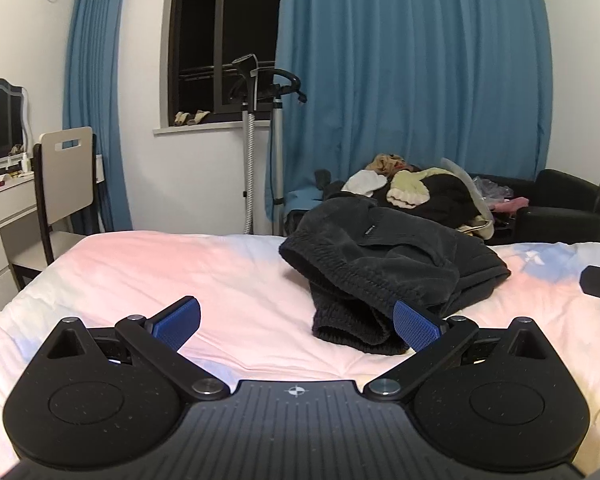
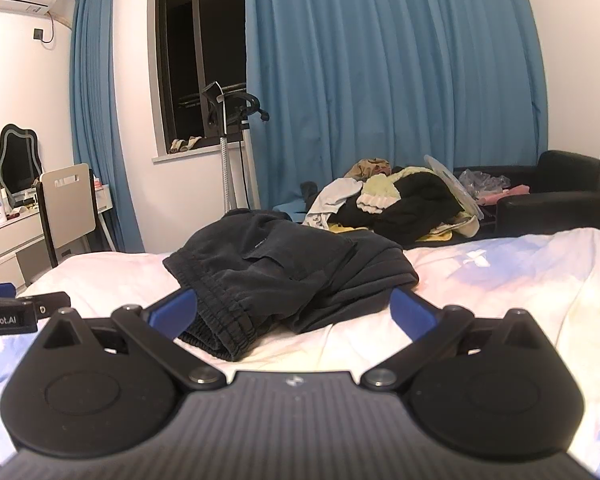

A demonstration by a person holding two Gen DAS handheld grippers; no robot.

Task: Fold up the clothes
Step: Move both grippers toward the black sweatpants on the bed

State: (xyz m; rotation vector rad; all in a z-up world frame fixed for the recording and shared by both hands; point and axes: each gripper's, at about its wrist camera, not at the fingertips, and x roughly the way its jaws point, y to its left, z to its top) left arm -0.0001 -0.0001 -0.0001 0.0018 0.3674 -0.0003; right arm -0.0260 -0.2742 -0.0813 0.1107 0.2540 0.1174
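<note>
Lying in a loose heap on the bed (image 1: pixel 148 280), the dark trousers (image 1: pixel 380 264) sit with the elastic waistband turned toward both cameras, its gathered rim sagging open at the near edge. Cloth behind it is bunched and overlapped; which part is leg and which is seat cannot be told. No flat, squared fold shows, so by judgement the garment wants spreading or re-squaring, though a heap like this fits both a piece awaiting its fold and one dropped midway.

Left gripper (image 1: pixel 296 320): blue pads spread wide, nothing between them, right pad just beside the waistband's near corner, left pad over bare quilt. Right gripper (image 2: pixel 294 312): pads also wide apart and empty, straddling the waistband and the slack cloth beside it.

Notes on doing the grasp well, as judgement:
- Pinch the waistband itself, not the loose fabric; the elastic is thick and should hold without slipping.
- Take the two ends of the band, one tong each, so the cloth hangs evenly when lifted.
- Catch a single garment edge only; the quilt is soft and could get nipped too.

Farther out: a pile of mixed clothes (image 2: pixel 400 196) lies beyond the bed, a black armchair (image 2: pixel 560 192) to the right, blue curtains (image 2: pixel 380 80) behind, a garment steamer (image 1: pixel 256 92) by the window.
</note>
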